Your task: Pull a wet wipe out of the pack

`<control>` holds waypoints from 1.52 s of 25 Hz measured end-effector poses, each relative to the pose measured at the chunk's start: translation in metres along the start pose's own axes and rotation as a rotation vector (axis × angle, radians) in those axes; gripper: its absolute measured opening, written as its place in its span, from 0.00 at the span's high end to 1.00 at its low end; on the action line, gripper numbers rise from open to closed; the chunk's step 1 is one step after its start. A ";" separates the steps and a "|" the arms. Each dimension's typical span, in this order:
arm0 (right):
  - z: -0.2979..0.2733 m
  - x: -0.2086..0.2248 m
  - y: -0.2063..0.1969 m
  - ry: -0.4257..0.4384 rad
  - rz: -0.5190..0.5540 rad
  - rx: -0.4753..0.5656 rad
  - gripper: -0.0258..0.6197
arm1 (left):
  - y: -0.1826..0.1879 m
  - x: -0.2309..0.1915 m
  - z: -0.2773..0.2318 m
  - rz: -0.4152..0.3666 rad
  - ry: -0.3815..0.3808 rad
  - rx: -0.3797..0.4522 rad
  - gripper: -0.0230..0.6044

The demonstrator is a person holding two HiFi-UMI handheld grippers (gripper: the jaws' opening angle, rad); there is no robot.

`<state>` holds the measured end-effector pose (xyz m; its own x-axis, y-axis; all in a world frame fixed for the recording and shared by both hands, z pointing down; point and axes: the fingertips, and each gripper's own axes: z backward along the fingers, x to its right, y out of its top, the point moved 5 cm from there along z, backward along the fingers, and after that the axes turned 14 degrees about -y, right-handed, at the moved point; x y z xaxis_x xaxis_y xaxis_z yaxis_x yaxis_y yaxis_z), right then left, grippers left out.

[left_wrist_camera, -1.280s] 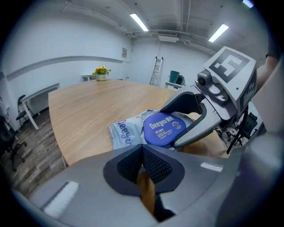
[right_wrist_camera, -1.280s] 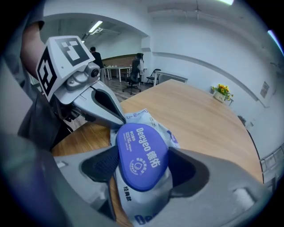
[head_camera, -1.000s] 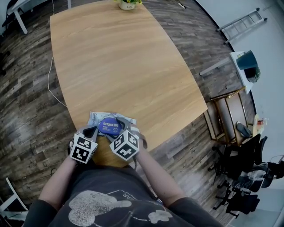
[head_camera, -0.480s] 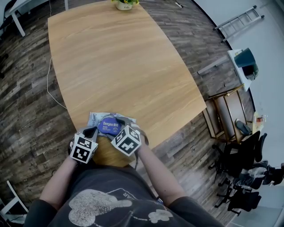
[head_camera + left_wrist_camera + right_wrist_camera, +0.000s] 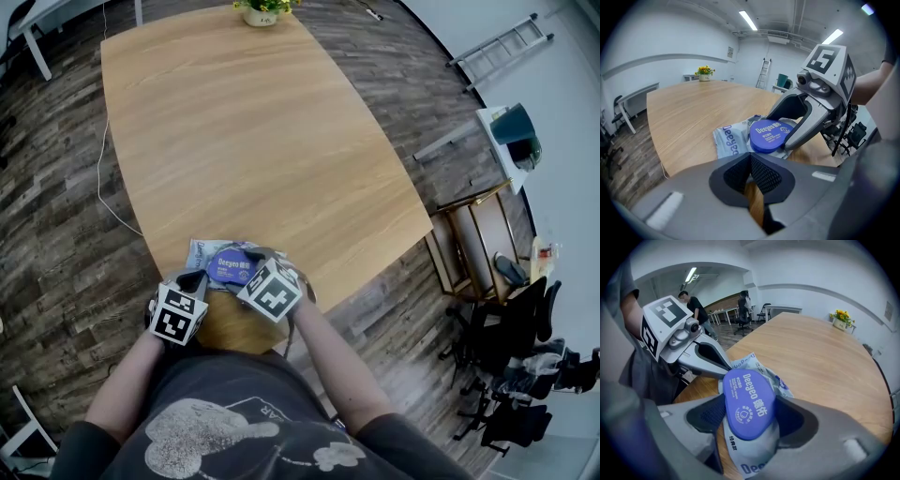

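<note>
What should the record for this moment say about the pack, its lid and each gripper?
pack: grey soft wet wipe pack, flat at the wooden table's near edge
lid: blue oval plastic lid, closed
wipe: none pulled out
left gripper: jaws together, nothing between them
right gripper: jaws apart, astride the lid; pressing unclear

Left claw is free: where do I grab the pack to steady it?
Pinch the pack's flat end left of the lid, coming low from the near-left. It lies thin and free on the table; the right claw occupies the lid.
</note>
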<state>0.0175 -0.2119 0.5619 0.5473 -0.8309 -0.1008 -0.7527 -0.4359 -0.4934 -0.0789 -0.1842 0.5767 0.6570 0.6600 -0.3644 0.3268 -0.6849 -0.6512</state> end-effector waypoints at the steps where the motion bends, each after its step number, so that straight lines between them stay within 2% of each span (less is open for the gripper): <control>1: 0.000 0.000 0.000 0.003 -0.001 -0.002 0.46 | 0.000 0.000 0.000 0.000 -0.001 0.002 0.94; 11: 0.002 0.002 0.002 0.030 -0.032 -0.017 0.46 | 0.000 -0.002 0.000 0.005 -0.015 0.009 0.94; 16: 0.004 0.009 0.002 0.089 -0.114 0.008 0.46 | 0.001 -0.003 -0.001 0.003 -0.003 0.006 0.94; 19: 0.007 0.010 0.003 0.097 -0.116 0.021 0.45 | 0.000 -0.003 -0.003 -0.003 0.001 0.008 0.94; 23: 0.011 0.006 0.004 0.041 -0.097 0.051 0.45 | -0.002 -0.003 -0.003 -0.005 0.002 0.011 0.93; 28: 0.034 0.016 0.008 -0.074 -0.178 0.176 0.46 | -0.002 -0.003 -0.003 -0.030 0.015 0.025 0.93; 29: 0.038 0.020 0.008 -0.096 -0.201 0.192 0.48 | -0.002 -0.003 -0.003 -0.030 0.015 0.024 0.93; 31: 0.044 0.030 0.008 -0.130 -0.247 0.215 0.58 | -0.001 -0.004 -0.003 -0.029 0.016 0.026 0.93; 35: 0.049 0.052 0.009 -0.215 -0.323 0.259 0.70 | -0.002 -0.004 -0.001 -0.025 0.011 0.024 0.93; 38: 0.045 0.066 0.008 -0.255 -0.379 0.260 0.70 | -0.002 -0.004 -0.002 -0.021 0.003 0.028 0.93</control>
<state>0.0638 -0.2542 0.5119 0.8596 -0.5069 -0.0649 -0.3867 -0.5622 -0.7310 -0.0809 -0.1862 0.5801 0.6519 0.6735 -0.3483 0.3219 -0.6618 -0.6771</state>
